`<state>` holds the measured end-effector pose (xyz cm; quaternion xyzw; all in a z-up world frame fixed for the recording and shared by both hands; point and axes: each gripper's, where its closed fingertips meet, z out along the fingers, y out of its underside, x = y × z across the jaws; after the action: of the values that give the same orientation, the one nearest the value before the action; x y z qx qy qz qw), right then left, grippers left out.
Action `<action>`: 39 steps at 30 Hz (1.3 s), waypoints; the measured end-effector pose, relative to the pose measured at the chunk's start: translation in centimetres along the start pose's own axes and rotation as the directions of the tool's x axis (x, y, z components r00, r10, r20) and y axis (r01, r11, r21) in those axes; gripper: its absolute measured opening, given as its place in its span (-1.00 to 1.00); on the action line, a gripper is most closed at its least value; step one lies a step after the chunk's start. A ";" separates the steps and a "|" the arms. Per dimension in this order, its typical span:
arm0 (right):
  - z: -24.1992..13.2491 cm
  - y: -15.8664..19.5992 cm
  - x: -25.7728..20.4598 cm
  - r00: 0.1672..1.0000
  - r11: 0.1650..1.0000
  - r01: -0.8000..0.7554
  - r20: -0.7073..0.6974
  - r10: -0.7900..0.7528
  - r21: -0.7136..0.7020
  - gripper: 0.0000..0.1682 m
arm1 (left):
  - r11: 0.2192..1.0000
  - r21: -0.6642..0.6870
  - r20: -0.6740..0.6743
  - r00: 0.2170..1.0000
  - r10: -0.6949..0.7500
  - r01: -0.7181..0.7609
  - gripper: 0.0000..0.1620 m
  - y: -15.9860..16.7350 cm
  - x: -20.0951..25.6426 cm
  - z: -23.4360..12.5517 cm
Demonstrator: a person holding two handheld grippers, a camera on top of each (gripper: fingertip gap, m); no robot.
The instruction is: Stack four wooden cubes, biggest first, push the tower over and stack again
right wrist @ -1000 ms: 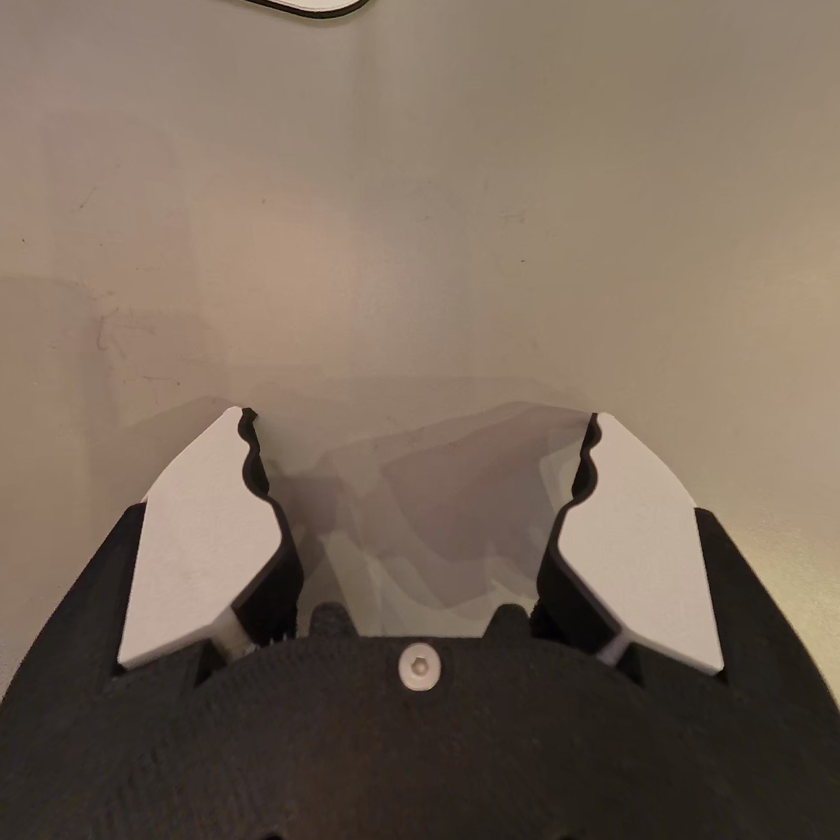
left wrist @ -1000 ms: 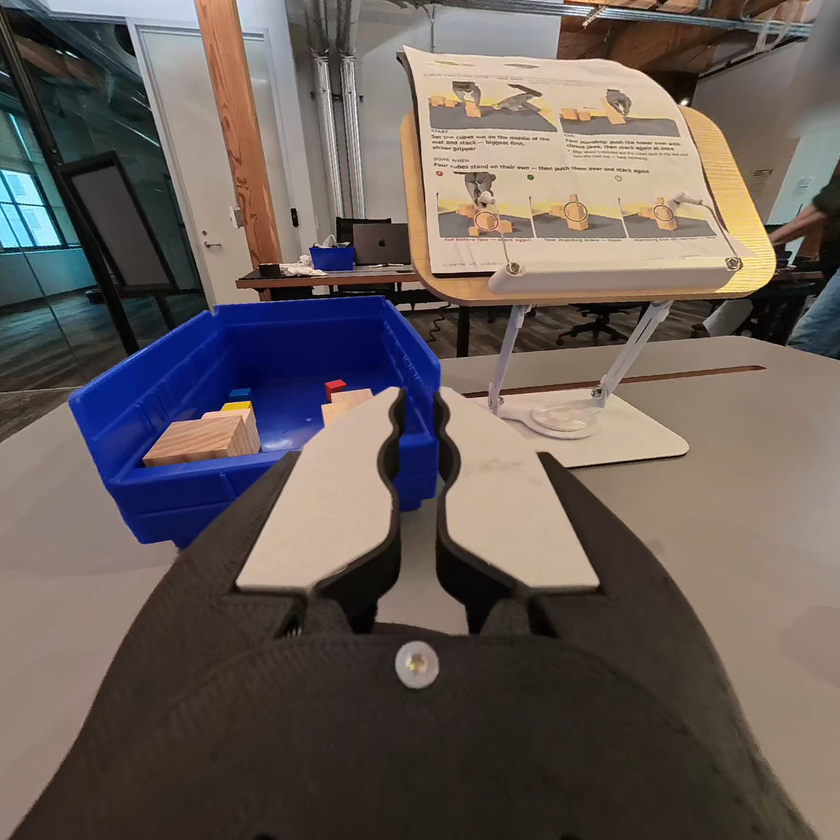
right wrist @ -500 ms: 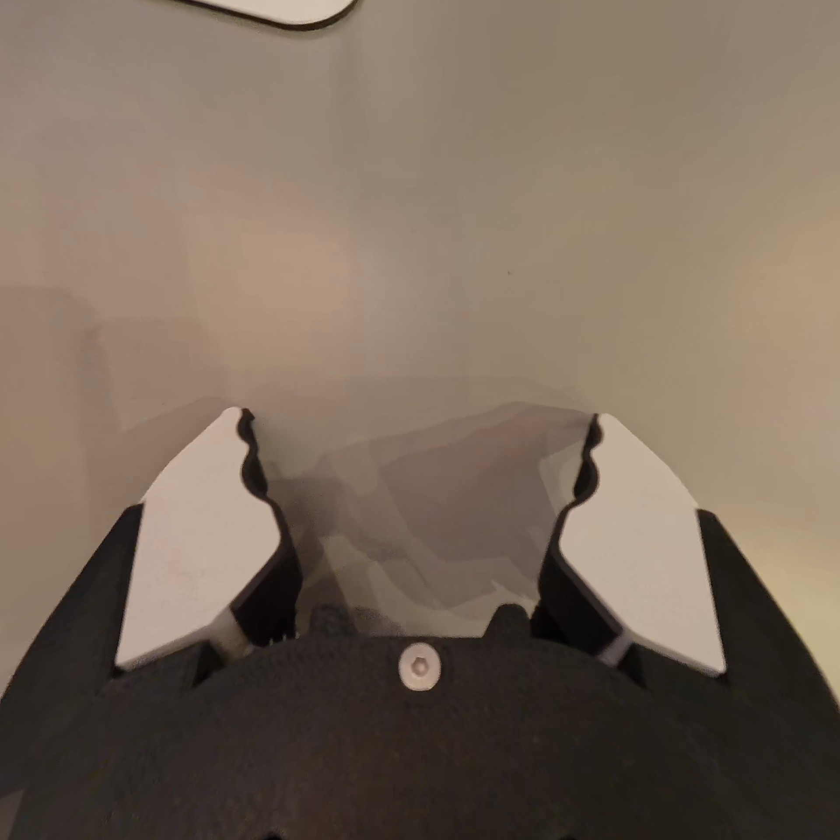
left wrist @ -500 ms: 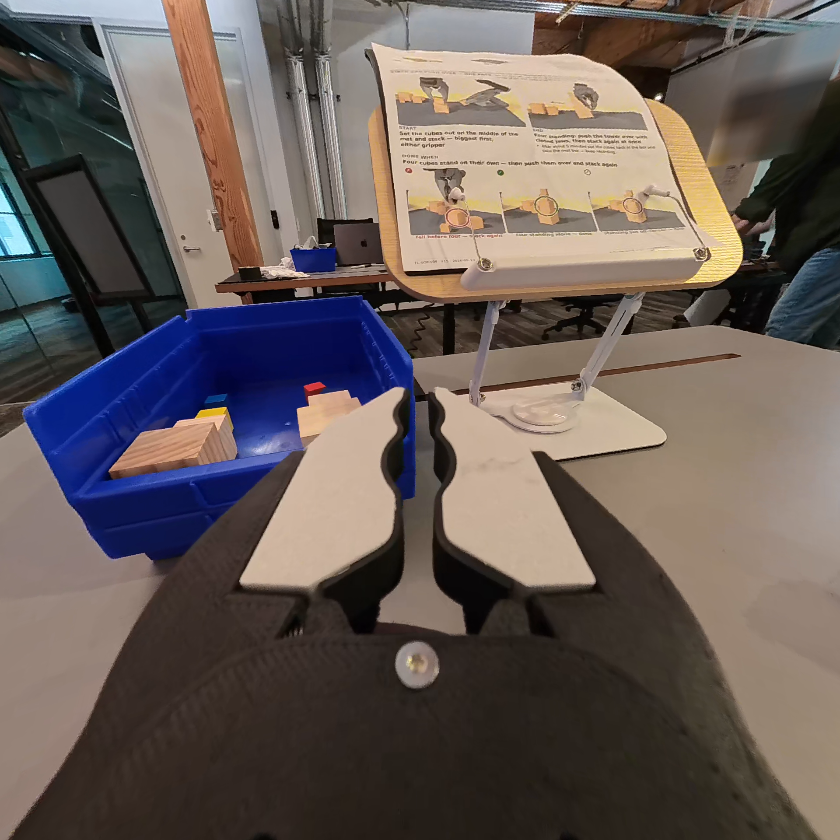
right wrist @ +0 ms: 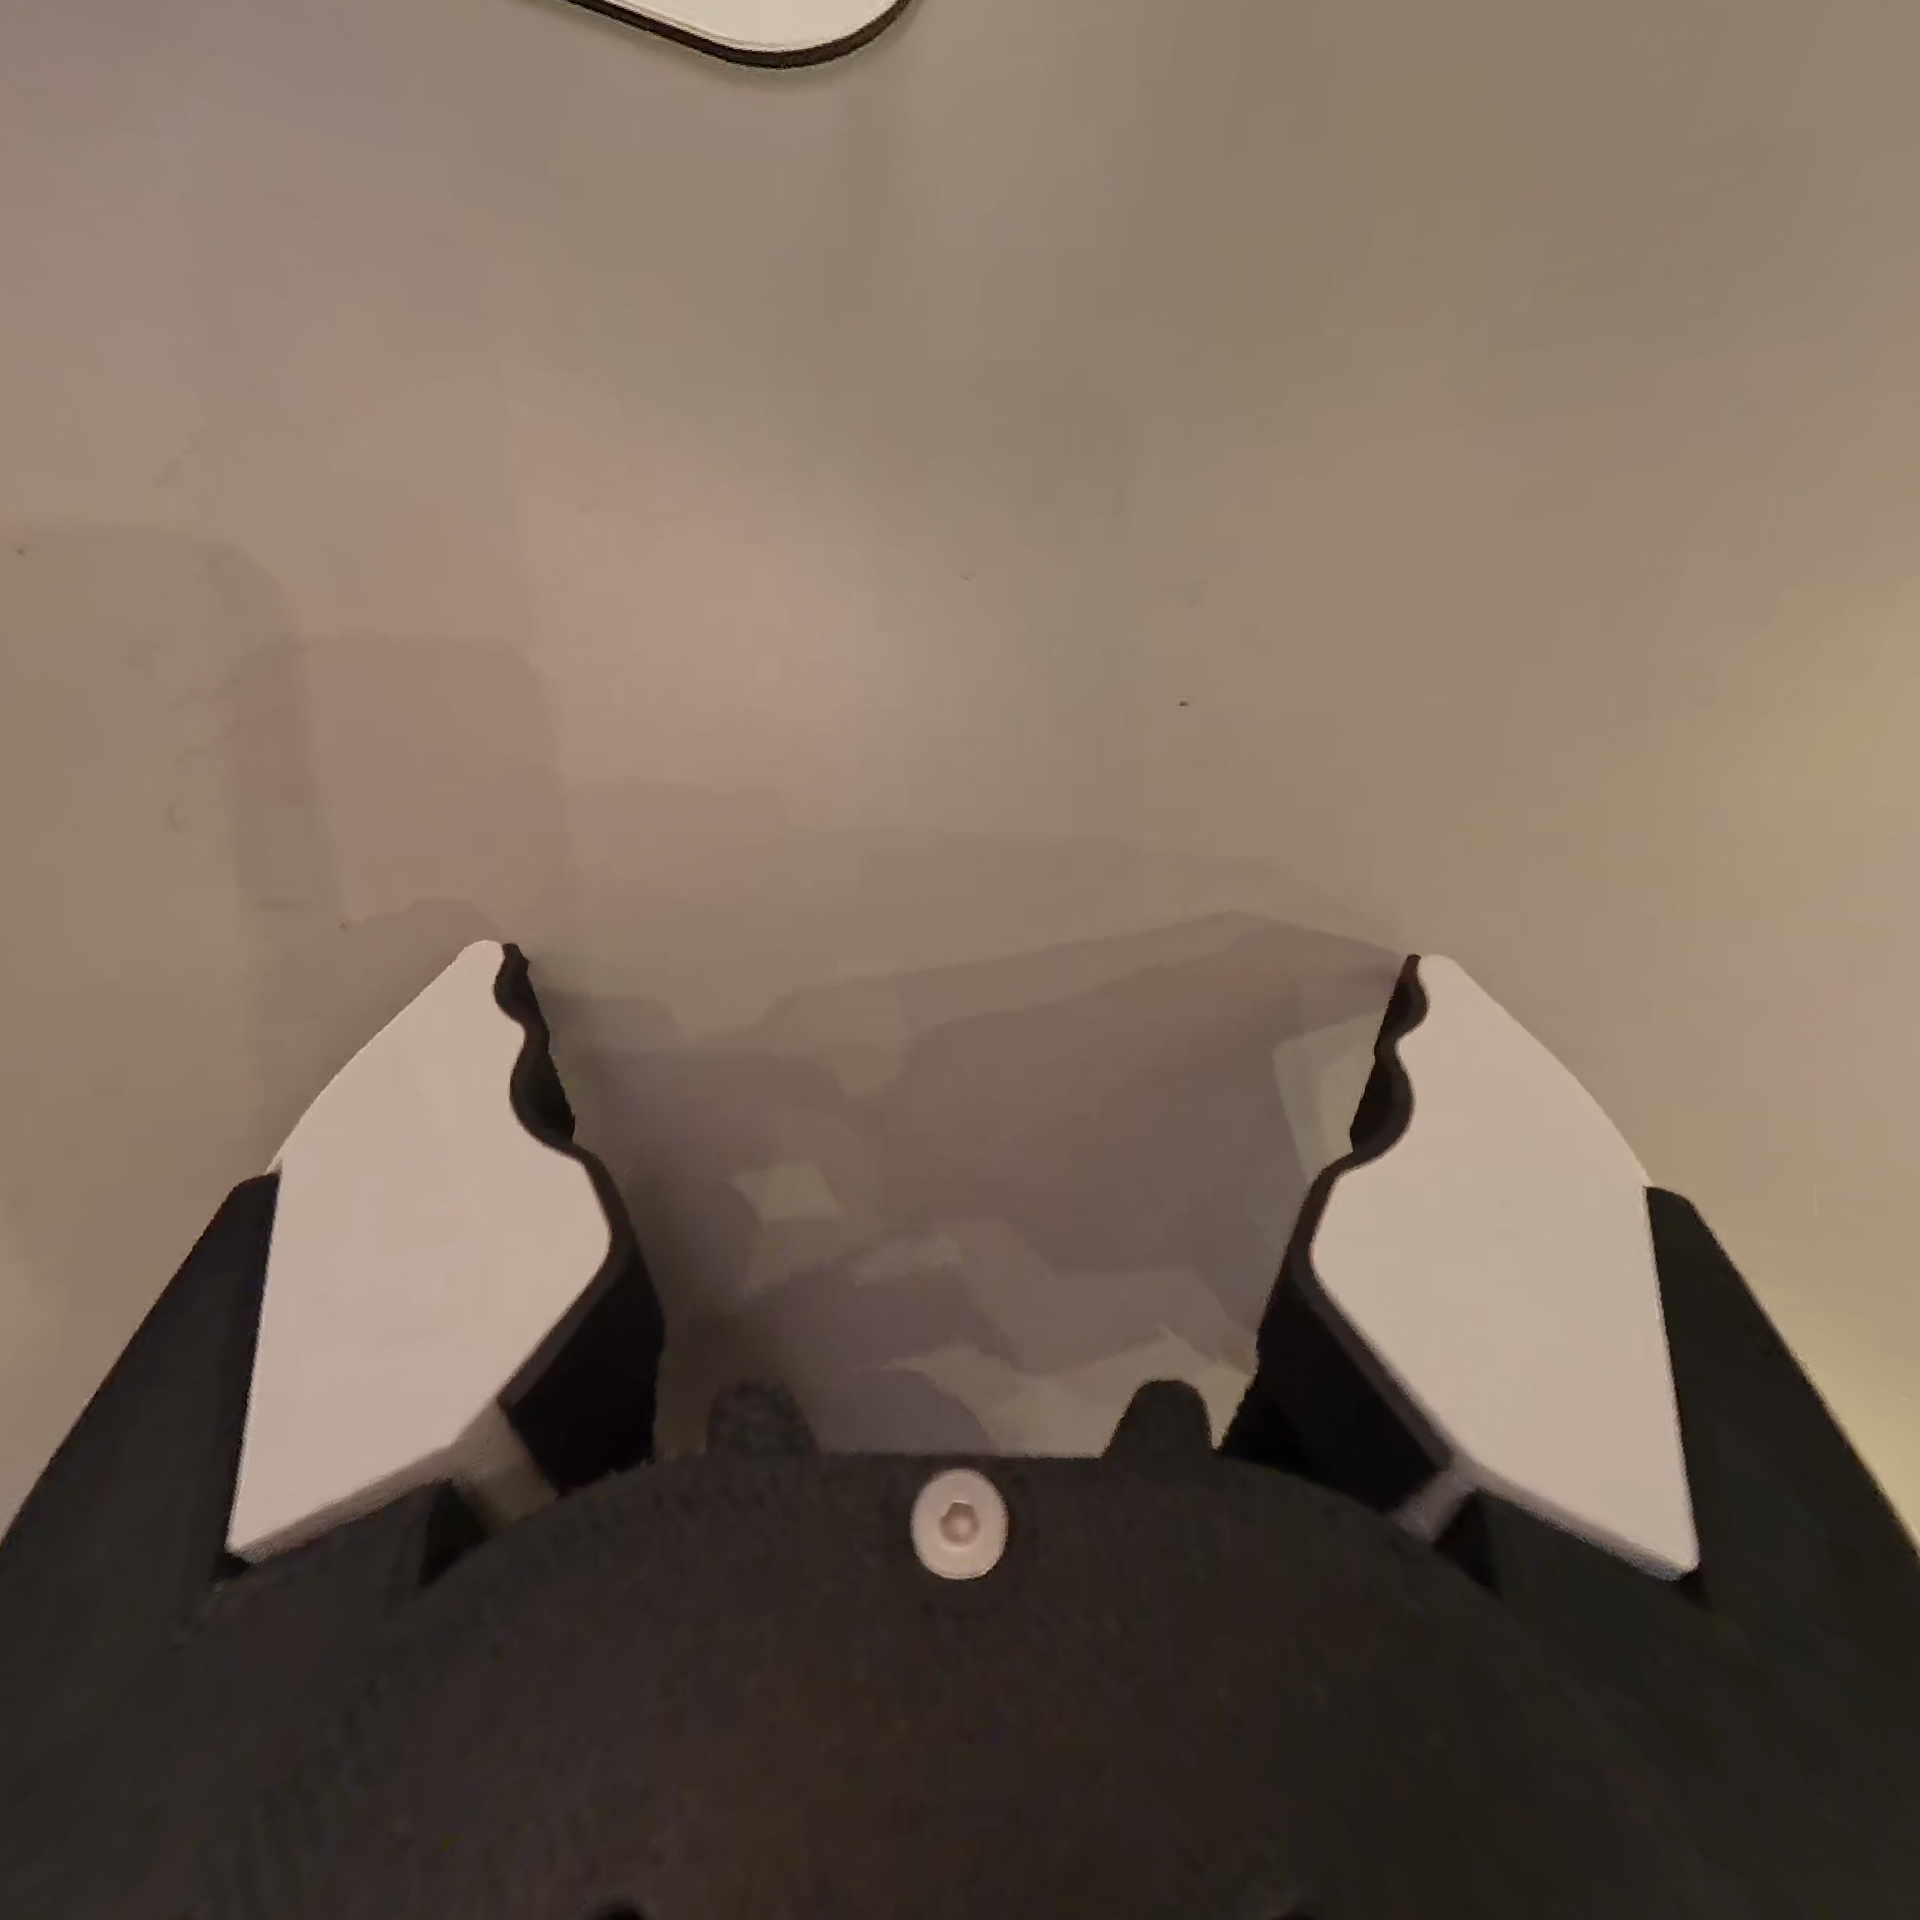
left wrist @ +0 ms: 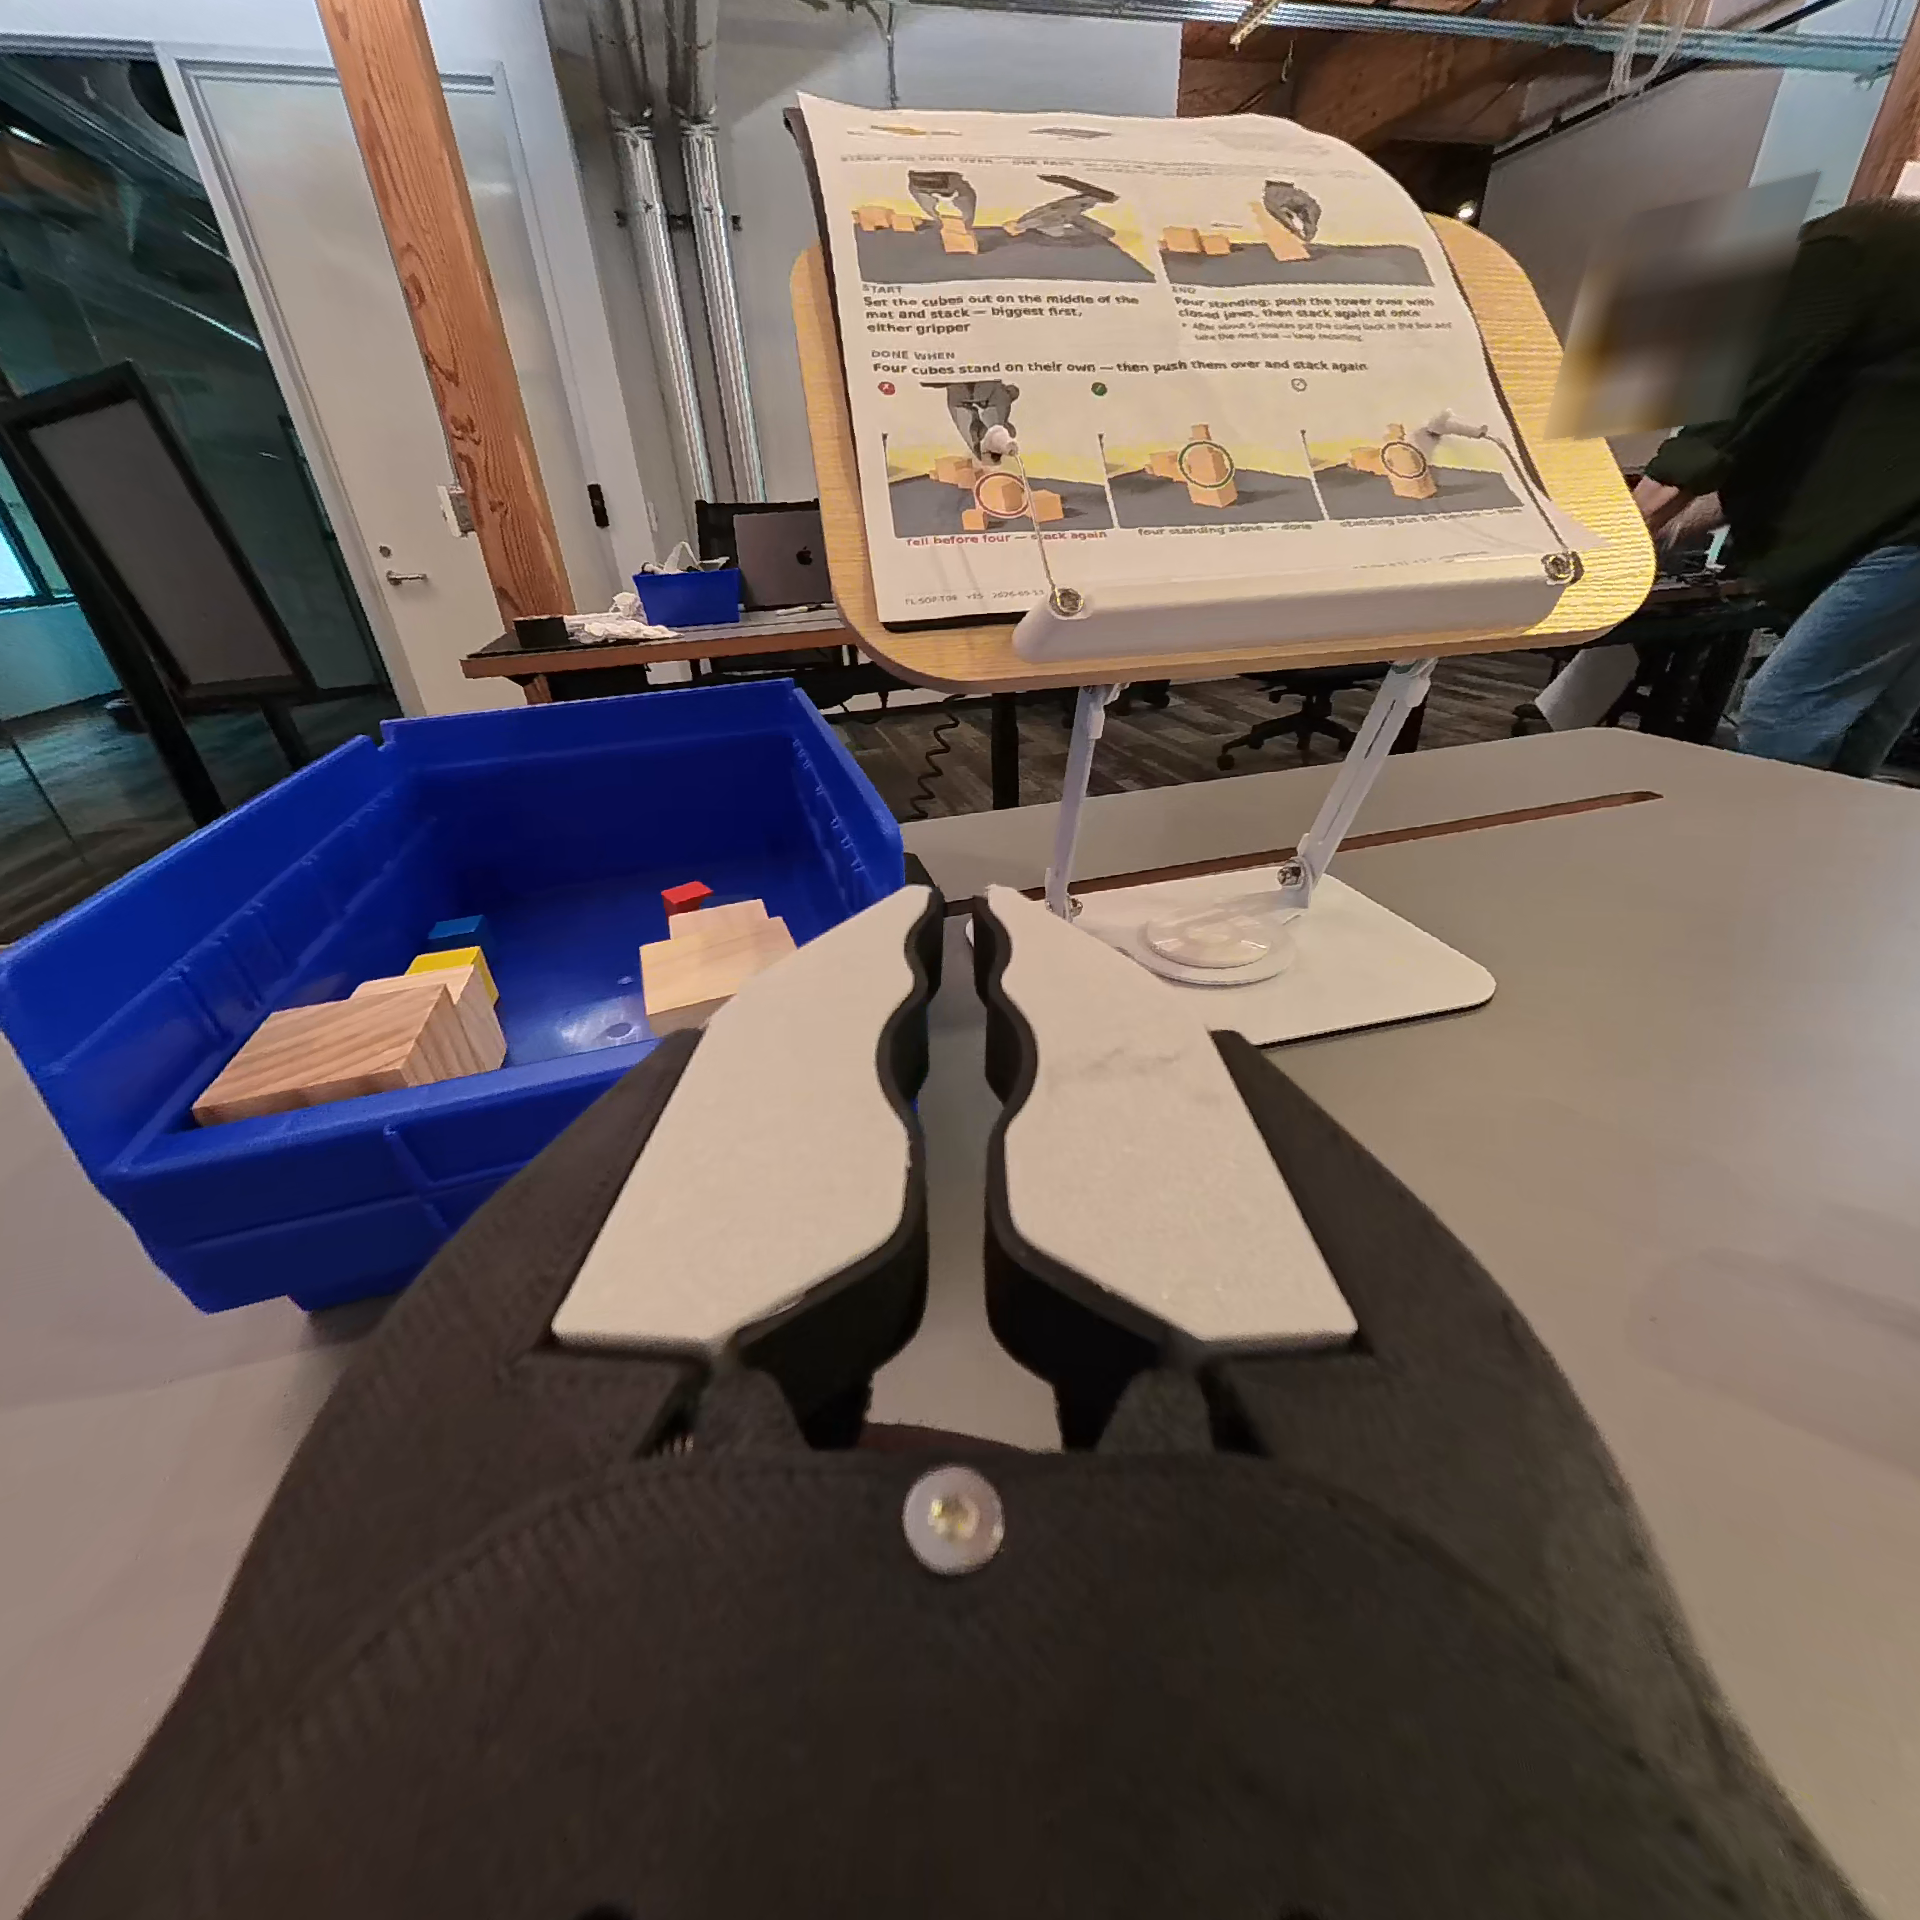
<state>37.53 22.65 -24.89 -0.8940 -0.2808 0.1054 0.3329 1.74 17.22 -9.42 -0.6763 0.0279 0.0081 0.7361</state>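
In the left wrist view, a blue bin (left wrist: 312, 1195) at the left holds the wooden cubes: a large one (left wrist: 343, 1049) at its front left and two smaller ones (left wrist: 717, 956) at its right, partly hidden by my finger. Small red (left wrist: 686, 896), yellow (left wrist: 449, 964) and blue (left wrist: 457, 928) cubes lie there too. My left gripper (left wrist: 956, 914) is shut and empty, just right of the bin's front corner. My right gripper (right wrist: 956, 966) is open and empty, pointing down at the bare grey table (right wrist: 935, 520).
A white stand (left wrist: 1351, 977) with a wooden board and an instruction sheet (left wrist: 1164, 364) rises behind the left gripper; its base corner shows in the right wrist view (right wrist: 748, 26). A person (left wrist: 1829, 499) stands at the far right beyond the table.
The left gripper has shifted so the bin and stand sit a little differently in view; the person at the right has moved in. The right gripper has drifted slightly, still open over bare table.
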 end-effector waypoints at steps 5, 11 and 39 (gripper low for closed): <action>0.3 -0.3 0.1 1.000 1.000 0.026 0.014 -0.026 -0.004 0.75 | 1.000 0.000 -0.012 1.000 -0.005 0.005 -0.94 0.0 0.7 0.2; 0.7 -0.6 0.1 0.996 0.997 0.070 0.054 -0.069 -0.019 0.76 | 1.000 0.010 -0.042 0.999 -0.003 0.004 -0.94 -0.2 1.9 0.4; -7.8 -9.6 -13.0 0.755 0.831 -0.192 0.619 -0.215 0.523 -0.30 | 0.990 0.036 -0.338 0.934 -0.116 0.136 -0.90 -1.4 9.0 0.5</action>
<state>25.63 16.97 -12.71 -0.6606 -0.3417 0.4859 0.4591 10.76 17.32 -8.46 -0.6461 0.1092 -0.1550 0.7393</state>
